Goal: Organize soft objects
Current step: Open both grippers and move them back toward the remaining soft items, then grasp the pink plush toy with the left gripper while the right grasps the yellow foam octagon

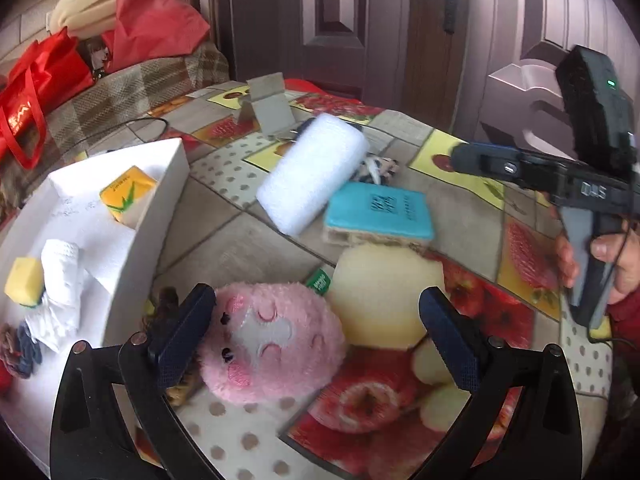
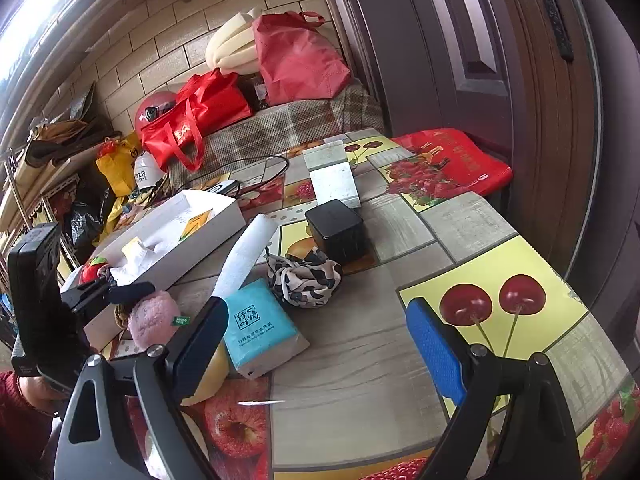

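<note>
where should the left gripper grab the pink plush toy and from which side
Grip the pink plush toy across its round middle, coming from above and slightly from the near side. The open left gripper already straddles it, one of its fingers against the toy's left flank. The body is soft and rounded, so a mid-body squeeze should hold. The yellow sponge crowds its right, so keep the right finger between them.

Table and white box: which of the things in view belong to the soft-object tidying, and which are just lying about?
Job: pink plush toy between the open left gripper; pale round sponge; blue tissue pack; white foam roll; spotted scarf; white box, already holding a yellow tissue pack.

Lying about: black cube; grey stand; red bags; cable.
</note>
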Demonstrator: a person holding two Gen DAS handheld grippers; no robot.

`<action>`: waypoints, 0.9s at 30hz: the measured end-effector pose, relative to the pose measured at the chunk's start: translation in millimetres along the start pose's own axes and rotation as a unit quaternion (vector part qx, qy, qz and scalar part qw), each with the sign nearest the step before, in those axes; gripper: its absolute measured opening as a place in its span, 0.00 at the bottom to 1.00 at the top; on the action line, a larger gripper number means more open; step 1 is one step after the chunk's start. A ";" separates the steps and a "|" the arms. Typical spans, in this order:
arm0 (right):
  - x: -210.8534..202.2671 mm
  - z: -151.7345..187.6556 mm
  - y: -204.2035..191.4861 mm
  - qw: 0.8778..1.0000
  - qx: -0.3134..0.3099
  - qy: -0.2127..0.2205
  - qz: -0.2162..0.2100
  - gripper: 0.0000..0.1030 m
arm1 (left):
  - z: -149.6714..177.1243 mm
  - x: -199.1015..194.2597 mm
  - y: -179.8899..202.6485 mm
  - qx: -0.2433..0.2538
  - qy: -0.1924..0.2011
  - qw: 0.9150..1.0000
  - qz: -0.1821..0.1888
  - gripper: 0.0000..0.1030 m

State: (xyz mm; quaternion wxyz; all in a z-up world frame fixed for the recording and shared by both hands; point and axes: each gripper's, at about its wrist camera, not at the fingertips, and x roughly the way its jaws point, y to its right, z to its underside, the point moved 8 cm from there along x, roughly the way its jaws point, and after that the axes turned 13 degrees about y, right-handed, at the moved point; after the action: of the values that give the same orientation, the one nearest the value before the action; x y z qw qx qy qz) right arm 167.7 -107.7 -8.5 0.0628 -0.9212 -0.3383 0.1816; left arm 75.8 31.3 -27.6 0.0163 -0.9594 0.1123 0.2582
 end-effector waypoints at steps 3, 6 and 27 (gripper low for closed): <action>-0.3 -0.5 -2.3 1.000 -0.005 0.002 -0.001 0.89 | 8.7 -26.8 22.2 -0.003 0.015 1.000 0.023 0.99; -2.3 -2.5 -3.9 1.000 -0.008 0.009 -0.002 0.89 | 8.9 -56.8 22.0 -0.013 0.048 0.999 0.013 0.99; -1.7 65.0 -85.4 0.973 -0.160 -0.150 -0.072 0.88 | 3.3 -41.9 -9.3 0.001 0.045 0.999 -0.002 0.95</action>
State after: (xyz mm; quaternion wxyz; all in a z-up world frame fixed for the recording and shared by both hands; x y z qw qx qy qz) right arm 90.8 -44.1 -47.9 -0.1242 -0.8547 -0.4344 0.2559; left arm 40.9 49.3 -9.8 0.0131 -0.9703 0.1116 0.2144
